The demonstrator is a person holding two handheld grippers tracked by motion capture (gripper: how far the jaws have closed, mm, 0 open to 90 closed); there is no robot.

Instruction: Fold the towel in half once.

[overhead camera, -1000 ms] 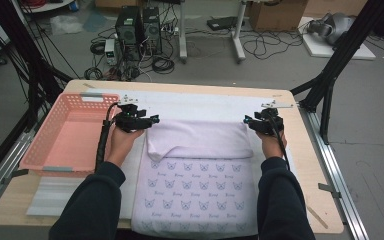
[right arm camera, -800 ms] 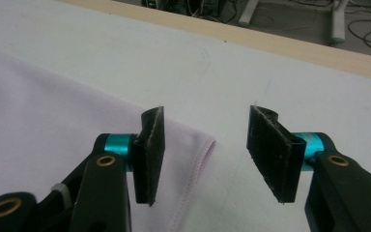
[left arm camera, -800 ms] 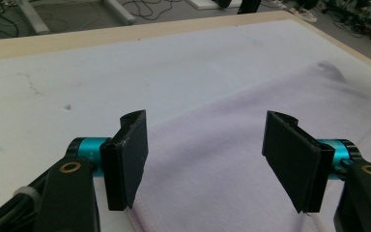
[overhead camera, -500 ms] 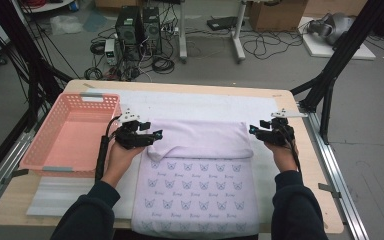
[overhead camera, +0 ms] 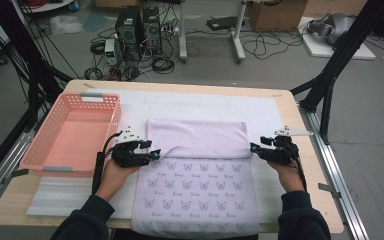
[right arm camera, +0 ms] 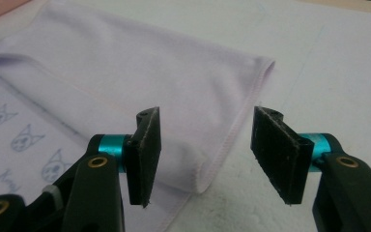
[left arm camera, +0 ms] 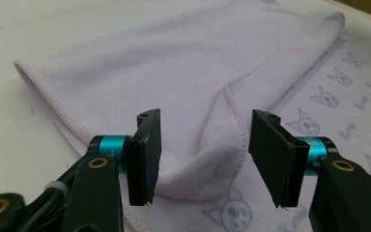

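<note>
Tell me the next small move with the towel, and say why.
Probably ease both hand-held grippers inward and close on the folded flap's near corners. The left hand-held gripper and right hand-held gripper stand open at the two ends of the towel, its far part already folded over, nothing pinched; the left's jaws have just been closing, the right's opening.

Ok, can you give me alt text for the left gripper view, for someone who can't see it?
The left gripper has its two black jaws open, nothing pinched, just short of the rounded corner of the folded-over flap of a lilac towel. The flap lies plain side up; the layer beneath, printed with small cat faces, shows at the right, and a white table cover at the left.
</note>
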